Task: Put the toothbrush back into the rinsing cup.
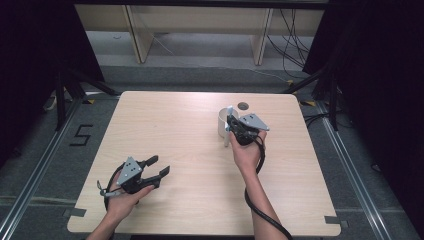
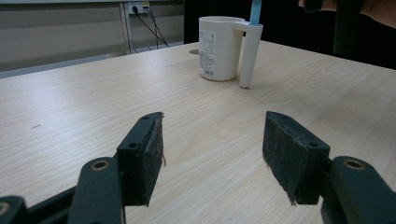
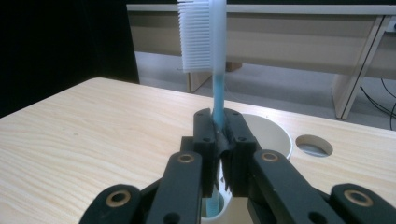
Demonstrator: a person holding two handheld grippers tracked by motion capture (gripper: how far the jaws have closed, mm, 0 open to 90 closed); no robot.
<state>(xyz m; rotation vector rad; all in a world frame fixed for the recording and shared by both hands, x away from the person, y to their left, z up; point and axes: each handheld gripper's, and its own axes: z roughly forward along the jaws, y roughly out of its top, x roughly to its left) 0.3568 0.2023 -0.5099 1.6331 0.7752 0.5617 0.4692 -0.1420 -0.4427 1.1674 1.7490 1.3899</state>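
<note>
From above, the right gripper (image 1: 234, 126) hangs over the white cup (image 1: 223, 124) far across the table (image 1: 190, 150). The left gripper (image 2: 212, 154) rests idle, jaws spread wide. Up close, the right clamps an upright toothbrush (image 3: 215, 70), its lower end inside the cup; judging by that, letting go remains.

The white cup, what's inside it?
A blue toothbrush pokes into the white cup, pinched by the right tongs. Its bristles stand above the rim. The tongs cover the cup's bottom, so anything else there is hidden.
</note>
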